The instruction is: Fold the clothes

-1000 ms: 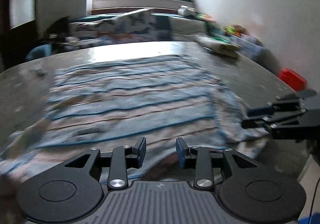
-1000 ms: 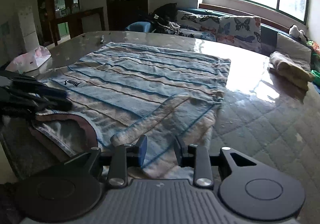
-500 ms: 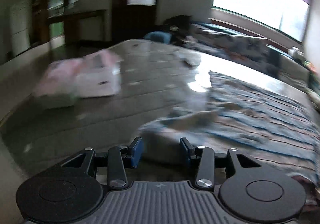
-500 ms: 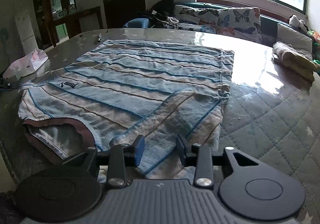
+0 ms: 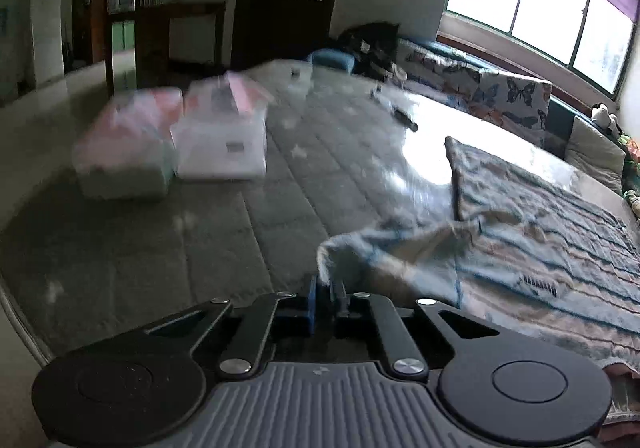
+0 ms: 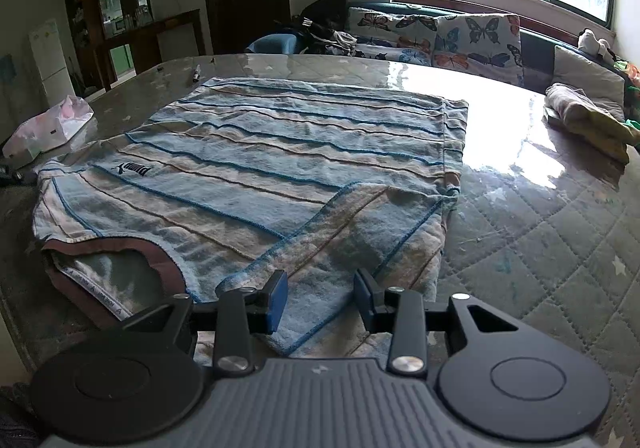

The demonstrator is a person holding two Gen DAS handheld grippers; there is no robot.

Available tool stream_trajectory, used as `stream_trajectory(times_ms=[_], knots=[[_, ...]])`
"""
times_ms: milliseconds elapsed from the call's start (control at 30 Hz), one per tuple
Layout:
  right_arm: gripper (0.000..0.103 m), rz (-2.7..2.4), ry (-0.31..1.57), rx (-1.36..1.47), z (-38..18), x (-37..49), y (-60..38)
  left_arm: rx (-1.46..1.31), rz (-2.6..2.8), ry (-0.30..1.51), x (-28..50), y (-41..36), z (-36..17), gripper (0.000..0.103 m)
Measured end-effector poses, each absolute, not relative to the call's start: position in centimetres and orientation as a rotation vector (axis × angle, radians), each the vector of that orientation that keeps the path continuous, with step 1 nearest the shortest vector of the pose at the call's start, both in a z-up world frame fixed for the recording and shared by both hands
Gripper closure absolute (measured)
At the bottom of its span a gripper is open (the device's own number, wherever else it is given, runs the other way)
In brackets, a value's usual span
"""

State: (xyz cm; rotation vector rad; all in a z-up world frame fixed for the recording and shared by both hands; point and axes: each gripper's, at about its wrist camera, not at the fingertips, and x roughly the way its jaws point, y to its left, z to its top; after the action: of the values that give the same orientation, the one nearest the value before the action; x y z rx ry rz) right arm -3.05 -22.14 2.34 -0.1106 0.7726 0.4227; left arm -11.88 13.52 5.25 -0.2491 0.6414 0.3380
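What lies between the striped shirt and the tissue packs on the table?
Bare quilted table cover; nothing sits between the striped shirt and the tissue packs in the left wrist view.

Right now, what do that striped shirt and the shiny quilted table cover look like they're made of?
The striped shirt looks like a soft, nubby cotton knit, perhaps terry: matte, fuzzy surface, raised blue stripe ridges, limp wrinkles. The table cover appears to be quilted fabric under a clear glossy sheet, probably plastic or glass; window glare mirrors off it while the diamond stitching shows through. Which of the two it is I cannot tell.
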Motion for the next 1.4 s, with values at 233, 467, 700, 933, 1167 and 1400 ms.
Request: stream_trajectory(times_ms=[233, 467, 700, 933, 1167, 1400], knots=[[0.065, 0.421, 0.771, -0.112, 2.2, -2.9, -22.1, -0.209, 0.388, 0.661, -11.5, 14.5, 5.8, 0.097], [0.063, 0.419, 0.773, -0.113, 2.3, -3.0, -22.2, -0.355, 0.384, 0.702, -12.7, 15.0, 4.4, 0.065], [0.063, 0.525, 0.704, -0.193, 4.5, -3.7, -19.2, -0.376, 0.372, 0.711, -11.7, 14.0, 3.8, 0.061], [0.063, 0.787, 0.688, -0.313, 4.7, -4.1, -11.3, -0.388, 0.353, 0.704, -11.7, 14.3, 3.2, 0.093], [0.064, 0.944, 0.687, -0.398, 3.7, -5.1, -4.8, -0.402, 0.341, 0.677, -11.7, 15.0, 3.3, 0.095], [0.065, 0.990, 0.680, -0.506, 3.4, -6.6, -3.5, -0.432, 0.343, 0.665, -11.9, 15.9, 3.4, 0.095]])
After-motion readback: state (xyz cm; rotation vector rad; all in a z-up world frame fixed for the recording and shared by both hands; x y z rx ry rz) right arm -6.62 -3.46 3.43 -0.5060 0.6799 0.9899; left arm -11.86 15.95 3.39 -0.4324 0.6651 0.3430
